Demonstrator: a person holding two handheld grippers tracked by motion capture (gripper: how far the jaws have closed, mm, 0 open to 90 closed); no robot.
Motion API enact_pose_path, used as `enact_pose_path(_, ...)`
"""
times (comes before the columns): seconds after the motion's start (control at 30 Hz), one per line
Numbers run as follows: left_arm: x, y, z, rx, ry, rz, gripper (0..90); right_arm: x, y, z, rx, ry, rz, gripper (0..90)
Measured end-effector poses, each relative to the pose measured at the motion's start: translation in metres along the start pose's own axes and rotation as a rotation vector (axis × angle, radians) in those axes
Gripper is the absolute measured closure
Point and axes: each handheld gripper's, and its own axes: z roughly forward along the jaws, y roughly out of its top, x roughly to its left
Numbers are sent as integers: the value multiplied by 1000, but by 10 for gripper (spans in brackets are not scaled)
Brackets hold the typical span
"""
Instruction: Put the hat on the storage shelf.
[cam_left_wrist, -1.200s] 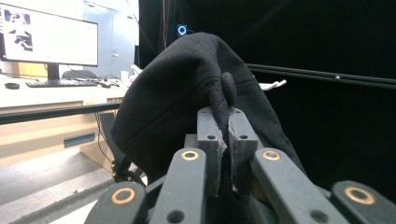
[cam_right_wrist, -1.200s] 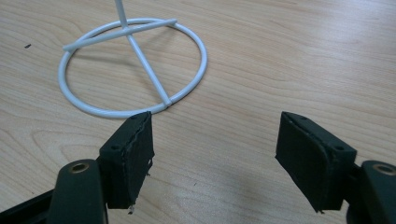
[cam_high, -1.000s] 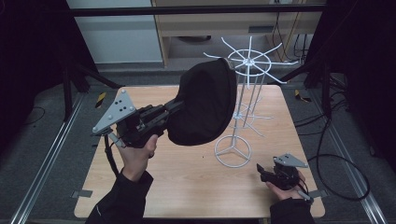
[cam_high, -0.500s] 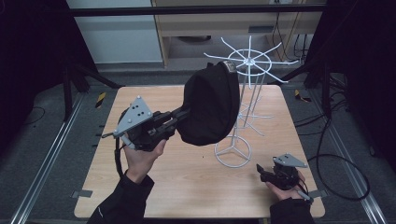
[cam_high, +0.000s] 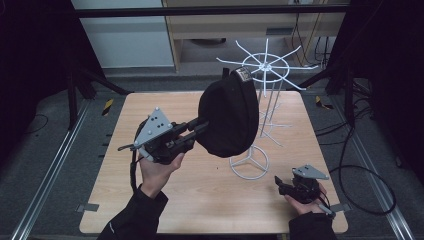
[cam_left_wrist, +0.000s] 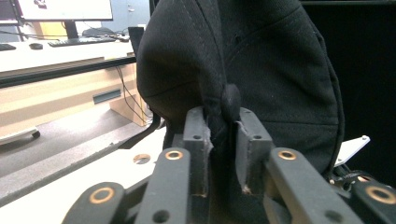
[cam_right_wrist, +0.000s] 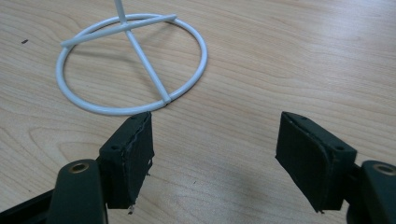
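A black cap (cam_high: 227, 117) hangs against the white wire rack (cam_high: 265, 65), its top up at one spoke's tip. My left gripper (cam_high: 202, 125) reaches in from the left at the cap's lower edge. In the left gripper view the cap (cam_left_wrist: 261, 60) looms close, and a fold of its fabric lies between the gripper's (cam_left_wrist: 222, 126) pads. Its jaws have just been opening, and the pads stand a little apart with the fold loose between them. My right gripper (cam_high: 279, 184) rests open on the table at the front right, with nothing between its jaws (cam_right_wrist: 215, 154).
The rack's ring base (cam_right_wrist: 130, 65) stands on the wooden table (cam_high: 150, 200) just ahead of the right gripper. Dark frame posts and cables surround the table. A light cabinet stands beyond the far edge.
The left gripper has carried the cap to the right and slightly down, up against the rack. Its jaws have loosened on the fabric. The right gripper has kept still.
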Motion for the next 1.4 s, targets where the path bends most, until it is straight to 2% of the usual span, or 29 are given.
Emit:
enact_pose_path(0.07, 0, 0, 0, -1, 1, -1, 723, 0, 0, 0, -1, 1, 1, 278)
enact_pose_path(0.27, -1, -2, -5, -8, 12, 12, 558, 0, 0, 0, 0, 0, 4, 277)
enact_pose_path(0.3, -1, -2, -8, -14, 13, 9, 558, 0, 0, 0, -2, 2, 6, 277)
enact_pose_path(0.43, 1, -5, -18, -27, 20, 7, 458, 0, 0, 0, -1, 1, 9, 276)
enact_pose_path(0.67, 10, -26, -42, 2, 65, -17, 377, -1, 0, -1, -1, 0, 21, 269)
enact_pose_path(0.7, 15, -35, -49, 22, 91, -27, 368, -1, 0, -1, -1, 1, 23, 267)
enact_pose_path(0.8, 25, -53, -60, 63, 135, -32, 344, -2, -1, -1, -3, -4, 25, 263)
enact_pose_path(0.93, 41, -86, -71, 128, 197, -75, 322, -3, -1, -1, -4, -8, 24, 257)
enact_pose_path(0.97, 46, -95, -73, 144, 212, -90, 319, -3, -1, -1, -2, -9, 25, 255)
enact_pose_path(1.0, 46, -95, -73, 144, 212, -90, 311, -3, -1, -1, -2, -9, 25, 255)
enact_pose_path(1.03, 56, -114, -75, 182, 250, -108, 301, -3, -1, -1, -2, -10, 27, 250)
enact_pose_path(1.07, 56, -114, -75, 182, 250, -108, 291, -3, -1, -1, -3, -11, 27, 248)
enact_pose_path(1.1, 66, -134, -77, 228, 286, -127, 284, -3, -1, -1, -2, -11, 32, 245)
enact_pose_path(1.13, 66, -134, -77, 228, 286, -127, 280, -3, -1, -1, -2, -11, 32, 245)
enact_pose_path(1.17, 71, -144, -78, 247, 304, -144, 269, -4, -2, -1, 0, -8, 35, 241)
enact_pose_path(1.2, 79, -163, -79, 290, 331, -163, 263, -4, -2, 0, 1, -11, 34, 231)
enact_pose_path(1.27, 86, -181, -81, 333, 357, -181, 252, -4, -2, 0, 5, -10, 42, 223)
enact_pose_path(1.33, 92, -195, -82, 379, 370, -200, 248, -5, -2, 0, 7, -10, 45, 219)
enact_pose_path(1.4, 95, -201, -83, 398, 383, -198, 239, -5, -2, 0, 9, -9, 46, 219)
